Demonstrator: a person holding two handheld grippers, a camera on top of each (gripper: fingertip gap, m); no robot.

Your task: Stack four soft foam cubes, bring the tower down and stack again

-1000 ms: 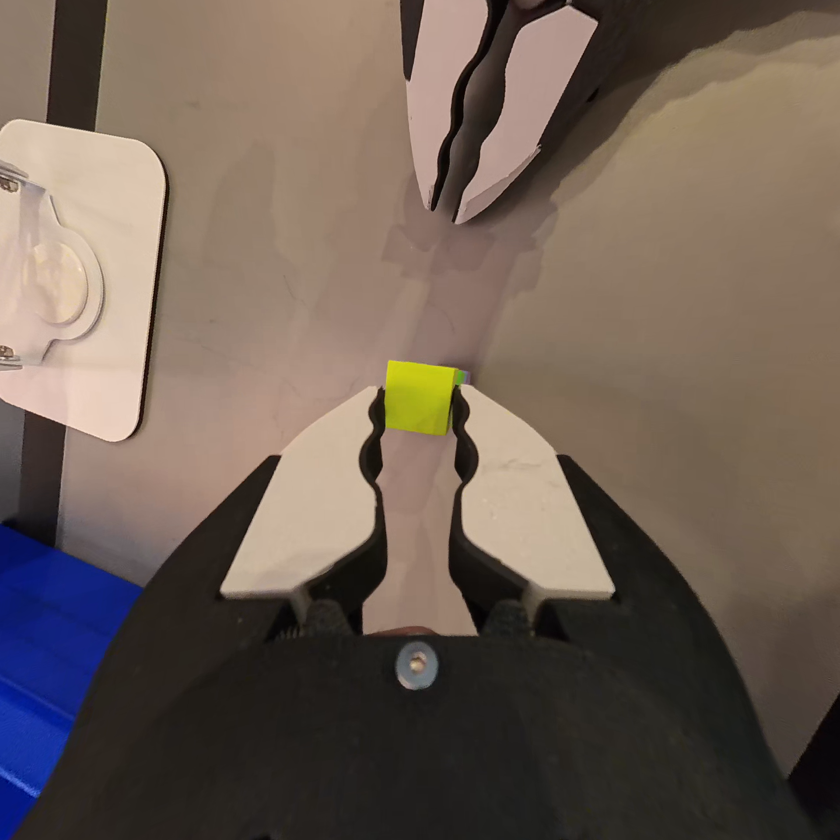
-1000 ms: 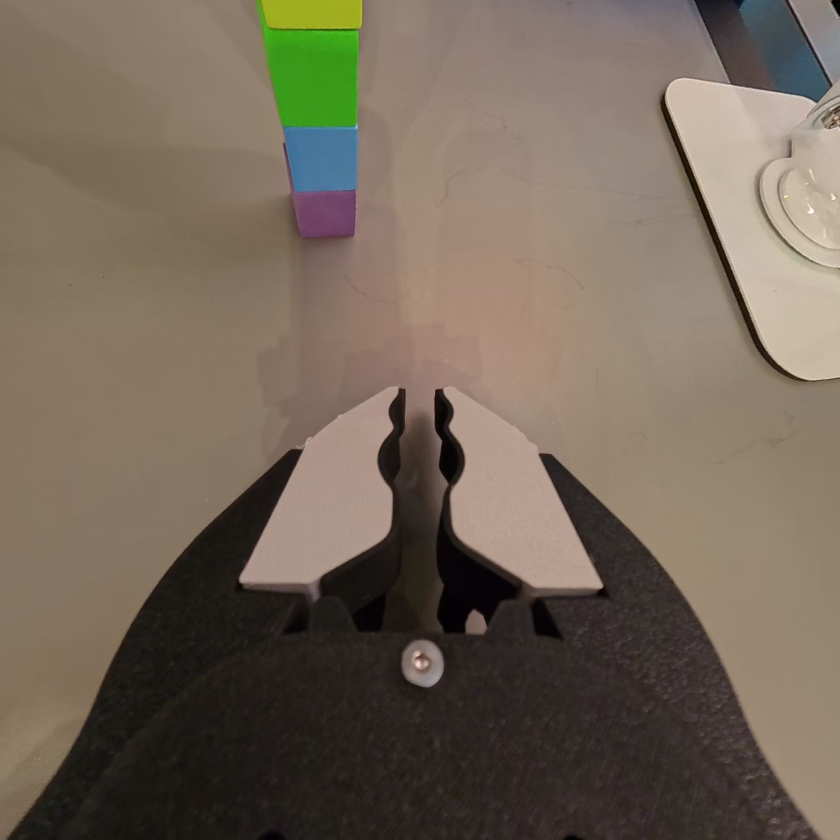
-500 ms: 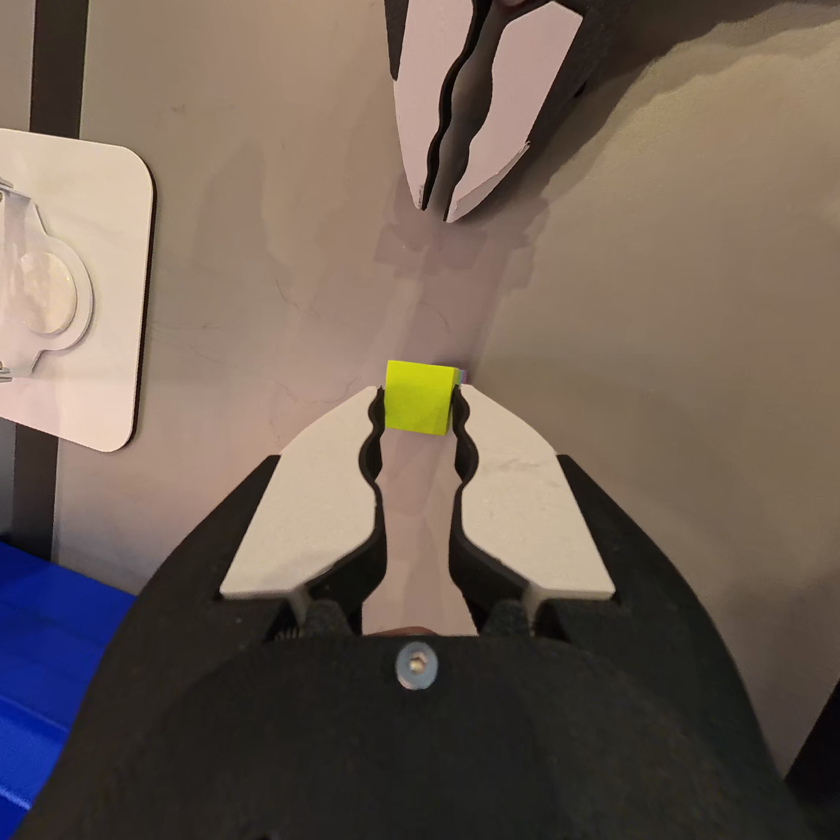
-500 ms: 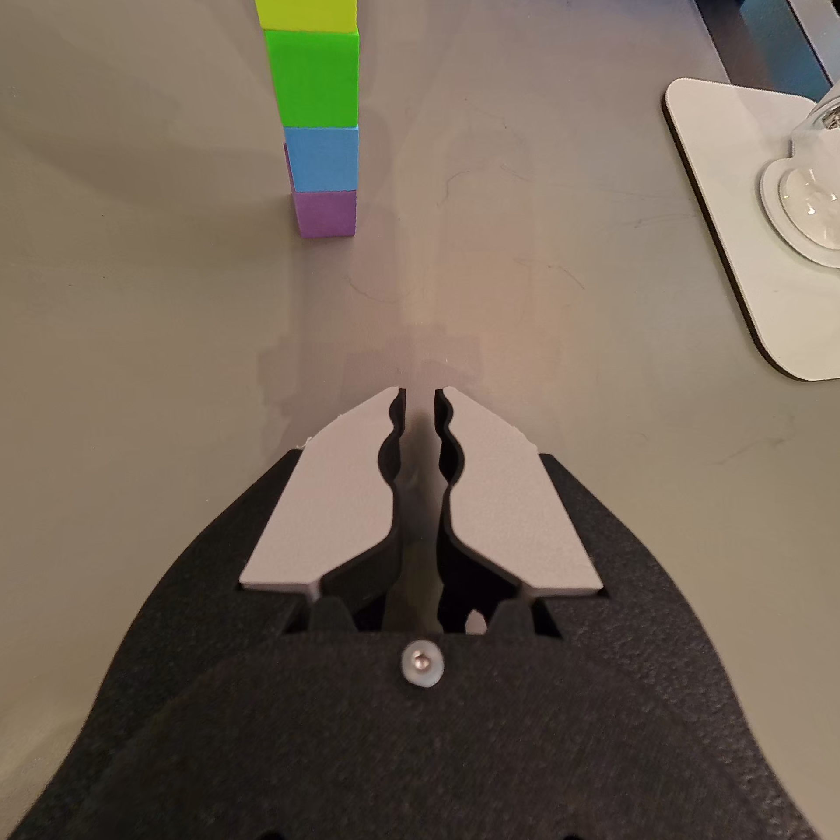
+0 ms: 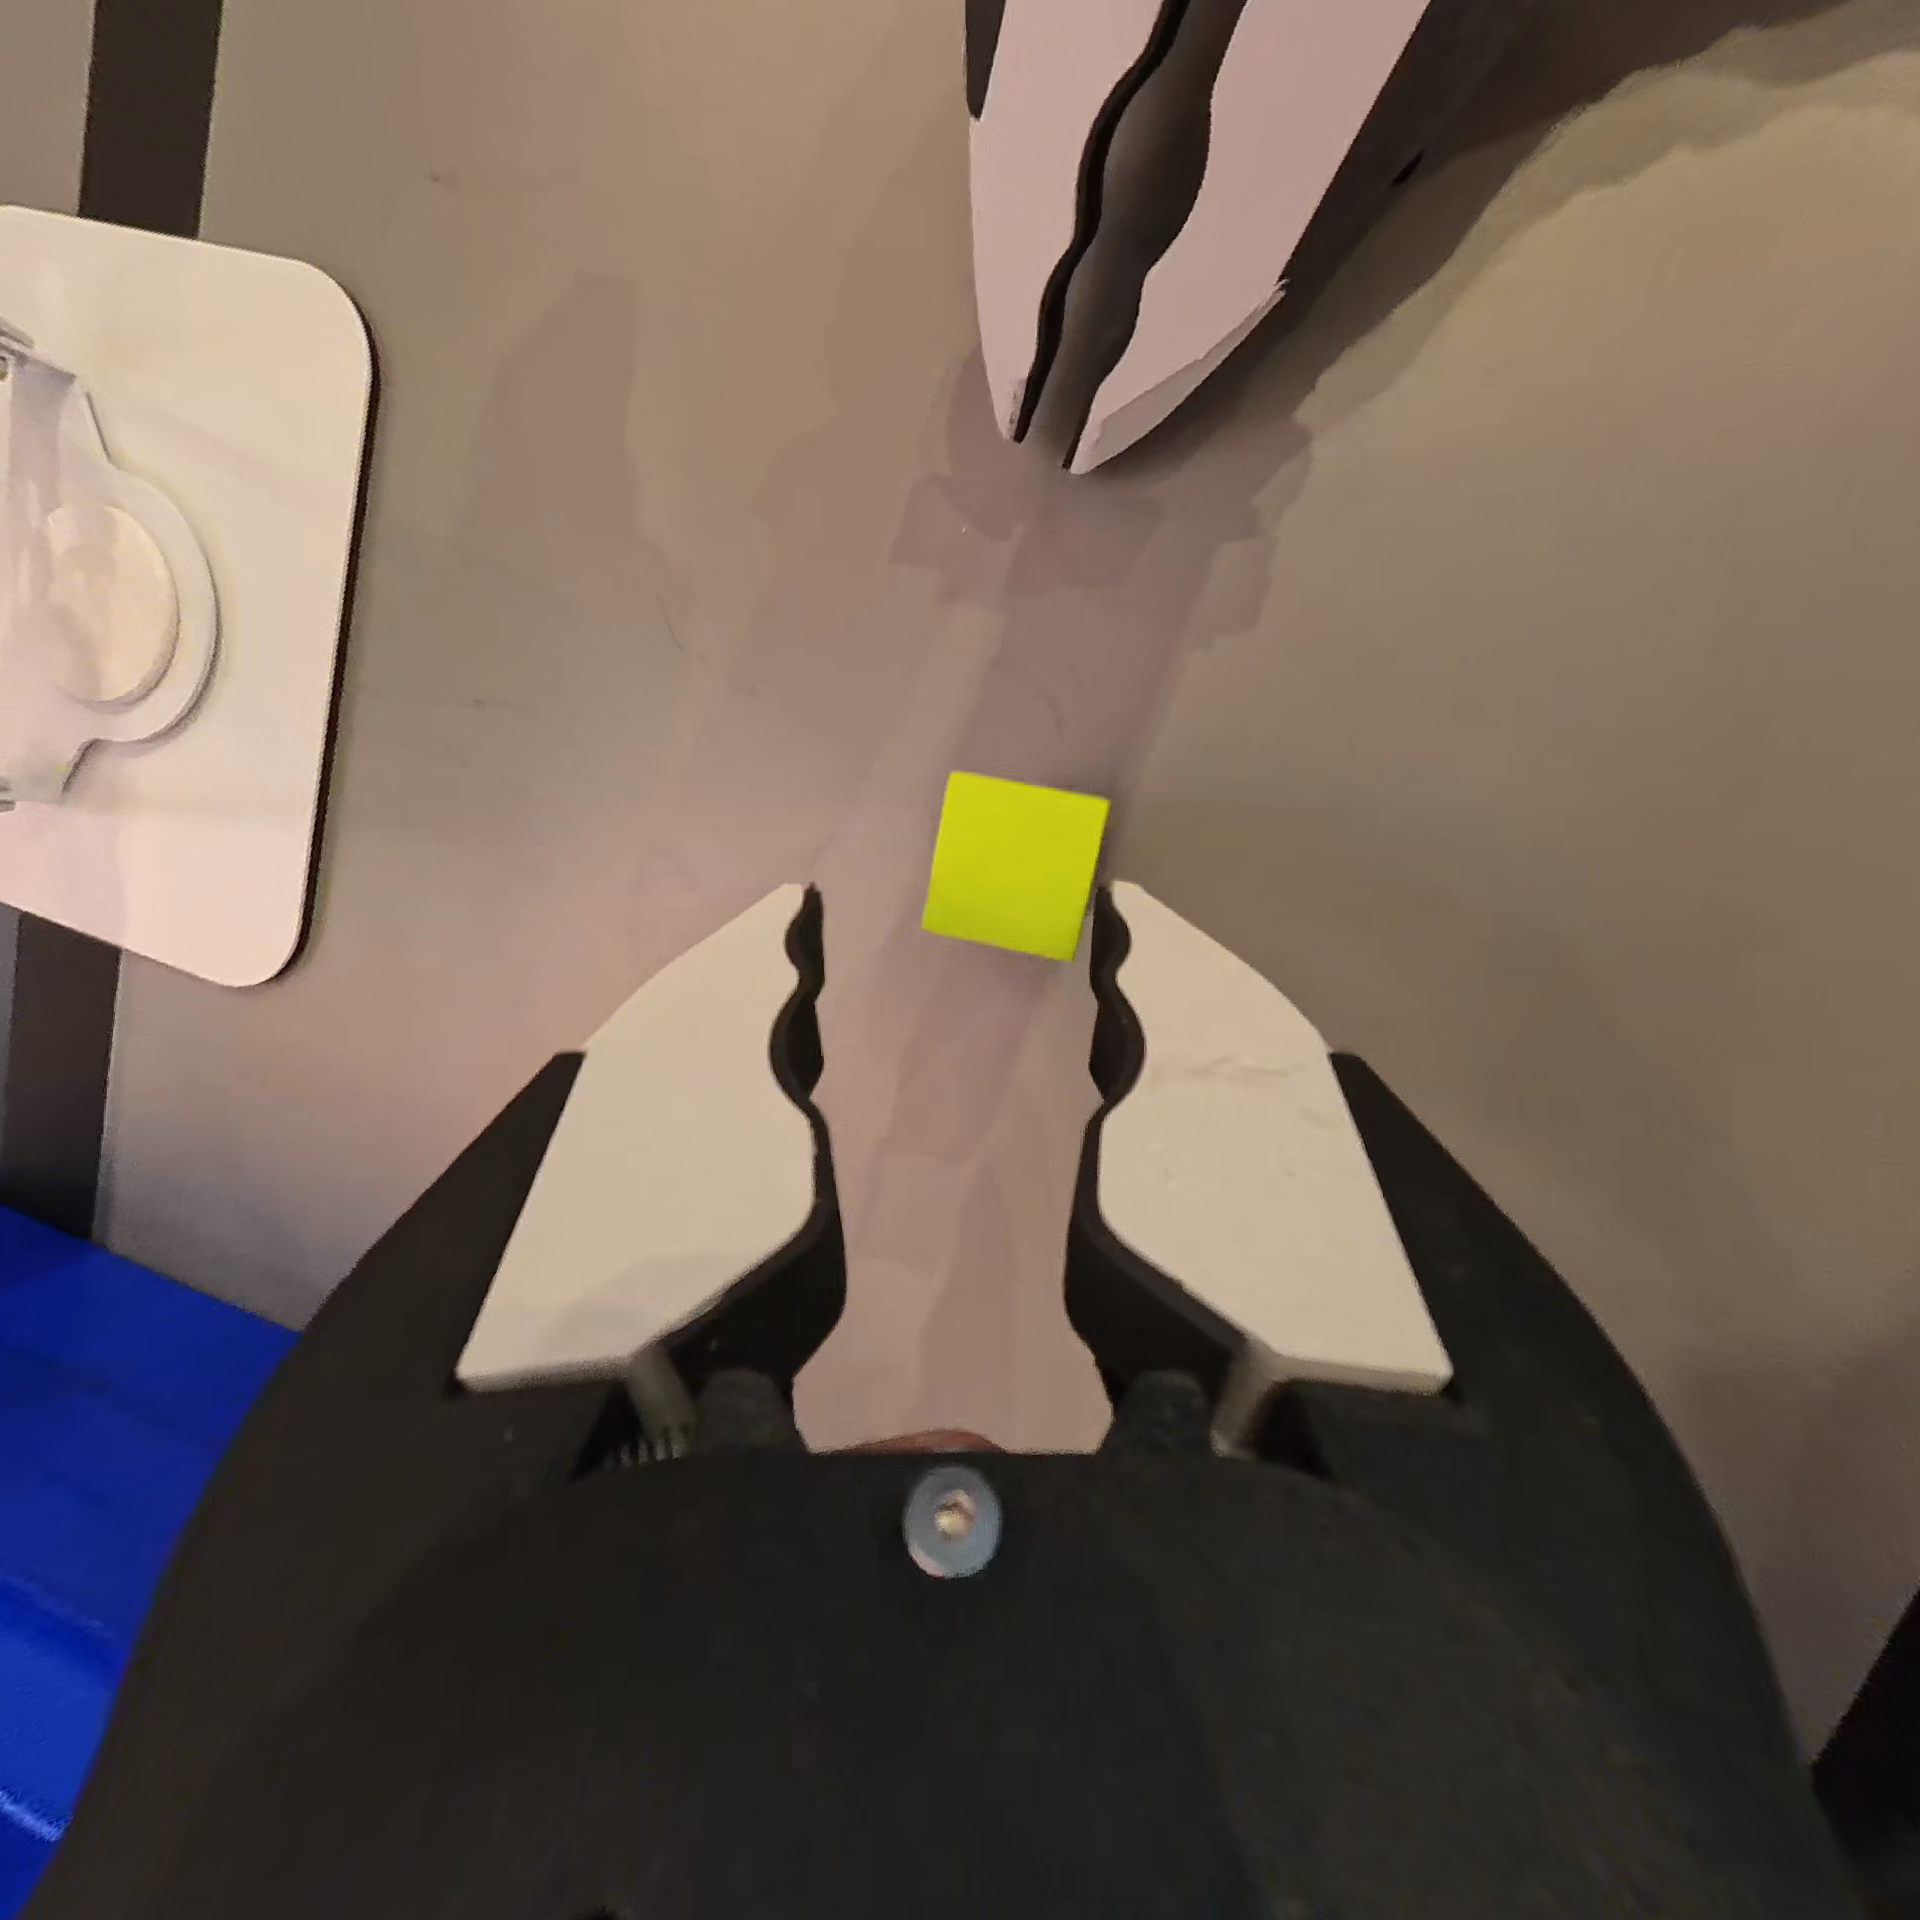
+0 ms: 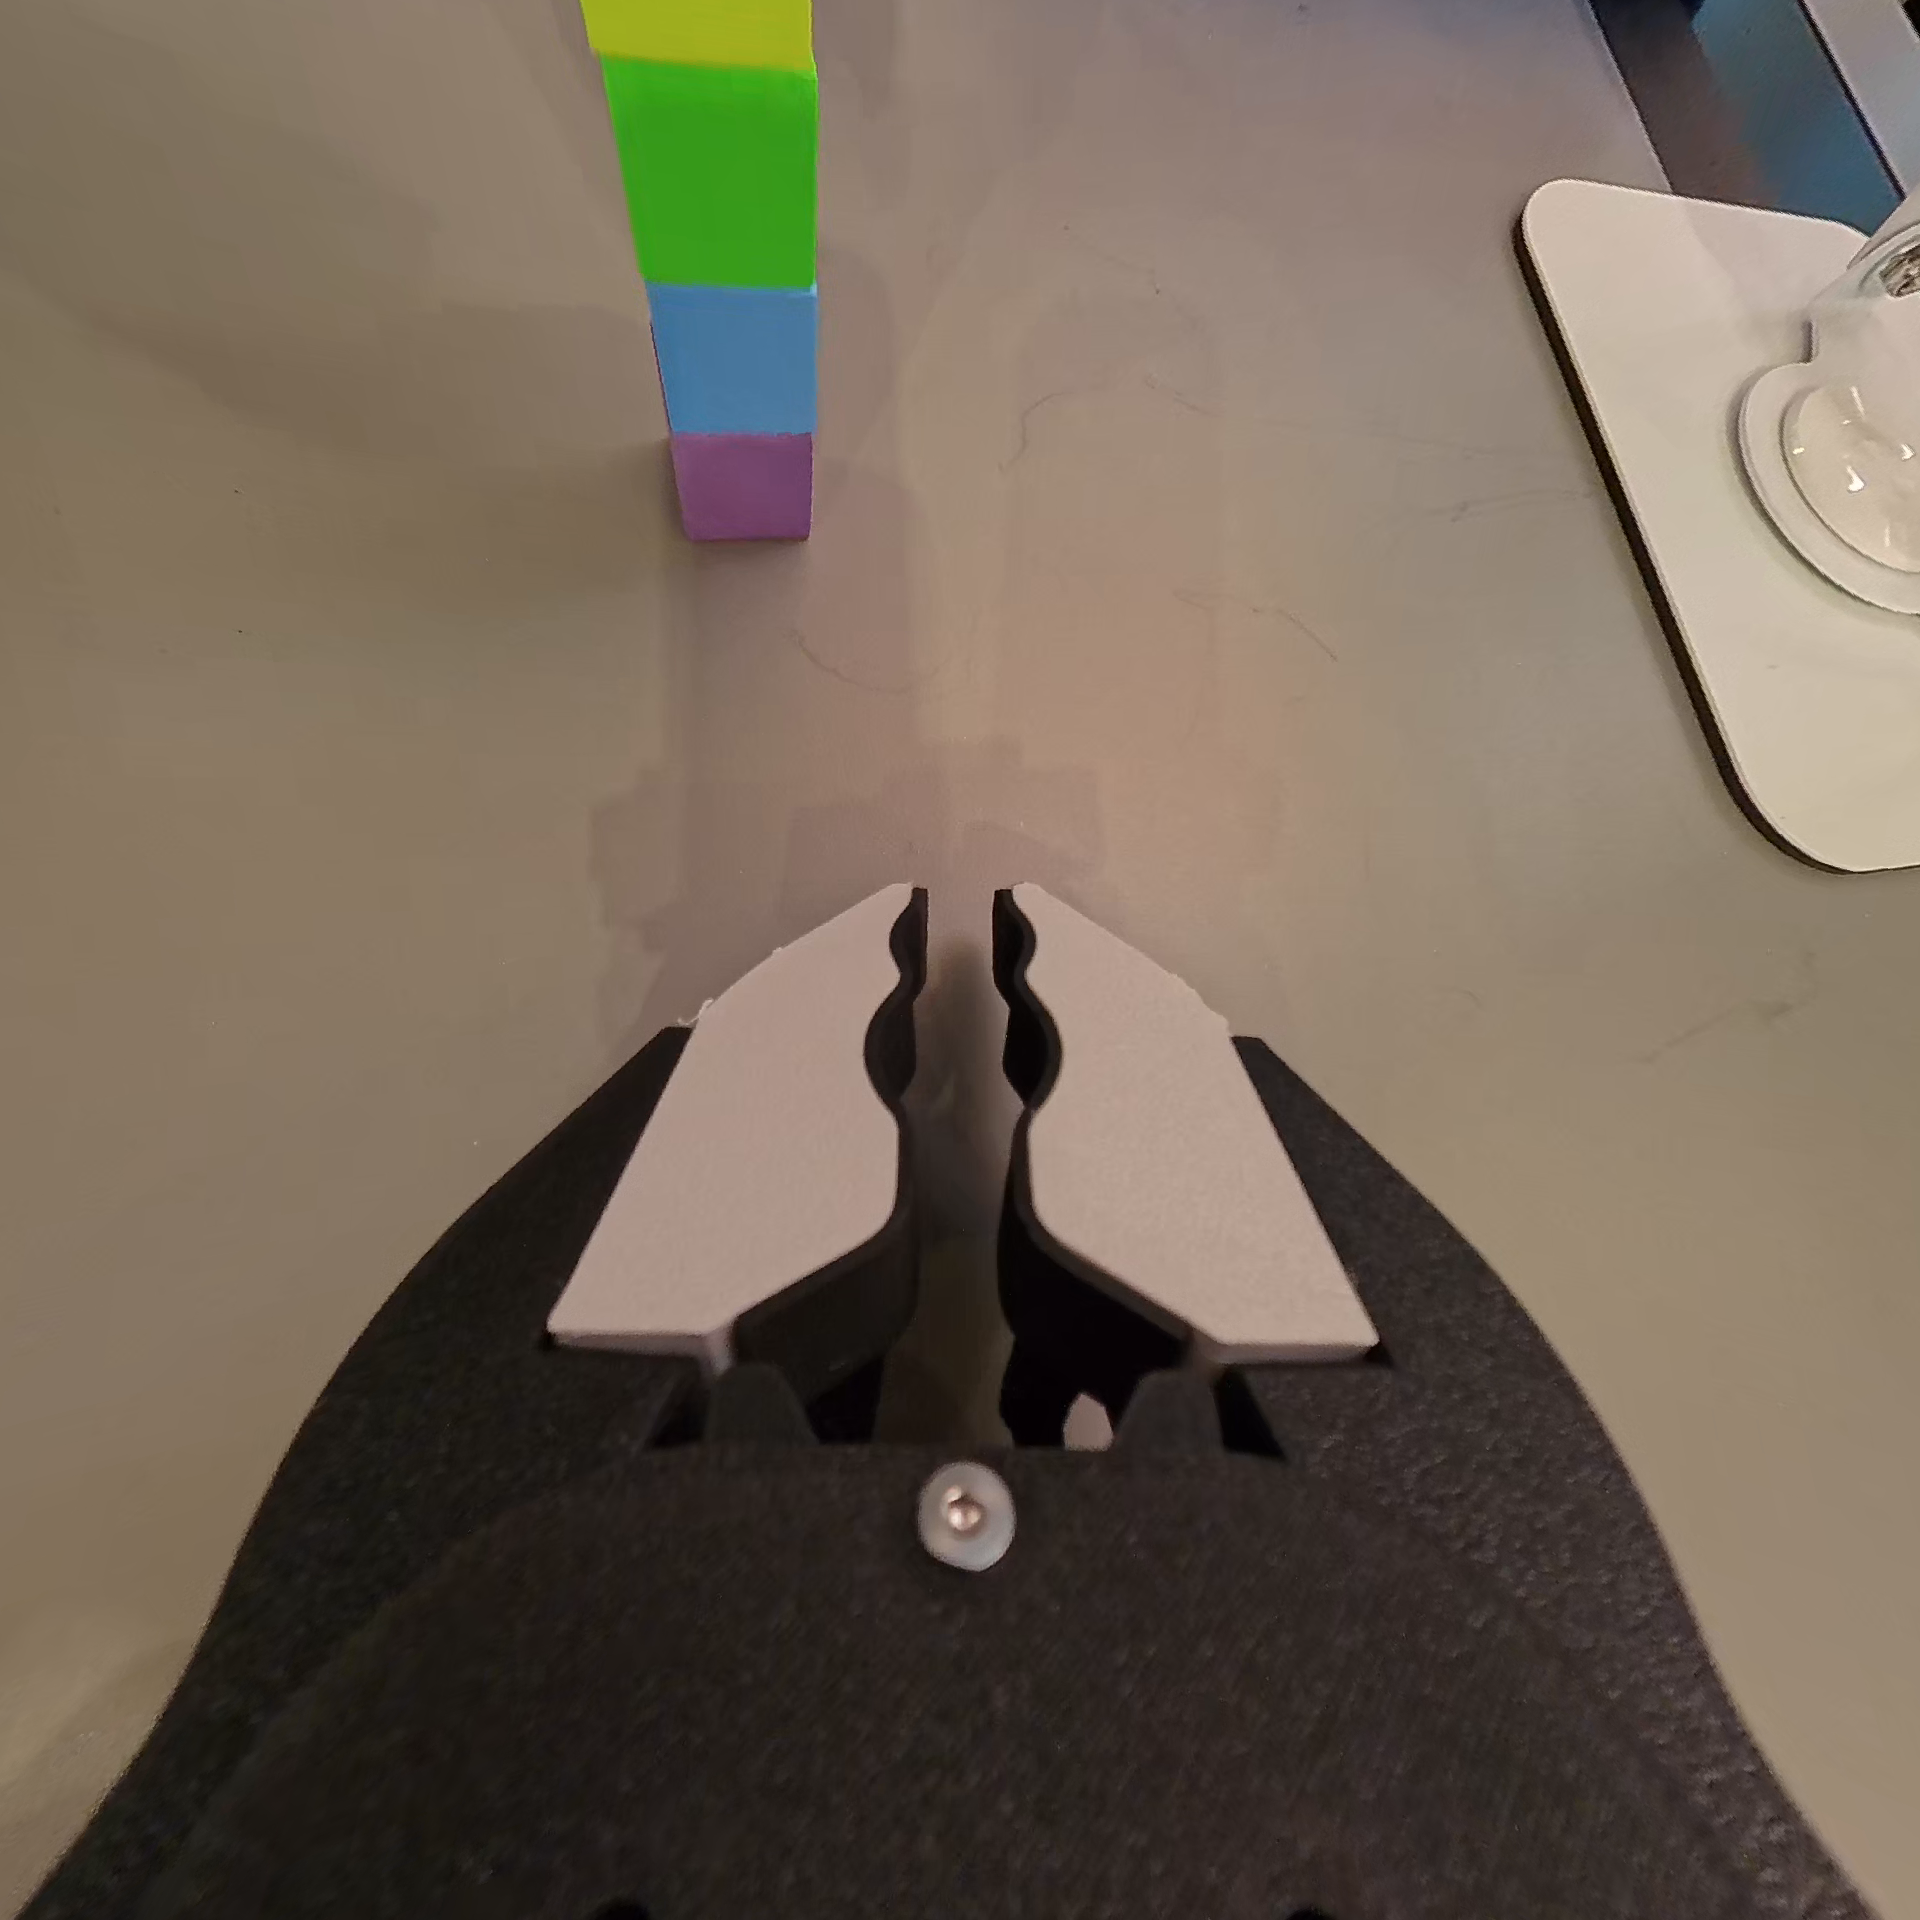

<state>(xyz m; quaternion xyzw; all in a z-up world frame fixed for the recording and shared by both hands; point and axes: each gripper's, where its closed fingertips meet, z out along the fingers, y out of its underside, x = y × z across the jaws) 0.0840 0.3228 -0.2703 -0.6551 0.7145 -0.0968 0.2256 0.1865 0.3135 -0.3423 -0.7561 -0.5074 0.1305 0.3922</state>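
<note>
1. Change from the earlier frames: the left gripper (image 5: 954, 902), which was clamped on the yellow cube (image 5: 1014, 864), now stands with its jaws spread. The left fingertip is clear of the cube, and the right fingertip (image 5: 1108, 906) lies just beside the cube's right edge. The right gripper (image 6: 958, 896) has not changed.
2. Left gripper, present state: open, nothing gripped. It looks steeply down, so only the top face of the yellow cube shows, seen beyond and between the fingertips, closer to the right one.
3. Right gripper, present state: jaws nearly together with a narrow slit between them, nothing in the slit. It hovers over bare table (image 6: 1195, 644). In the left wrist view it enters from the top edge, well apart from the cube.
4. Tower, right wrist view: purple cube (image 6: 743, 486) on the table, blue cube (image 6: 738, 358) on it, green cube (image 6: 717, 171) next, and the yellow cube (image 6: 698, 27) on top, cut by the frame edge. The stack stands upright, ahead and to the left of the right gripper.
5. Surroundings: a white rounded board (image 6: 1662, 436) carrying a clear glass fitting (image 6: 1860, 457) lies to the right of the tower; a blue bin (image 5: 94, 1475) fills the lower left corner of the left wrist view.
</note>
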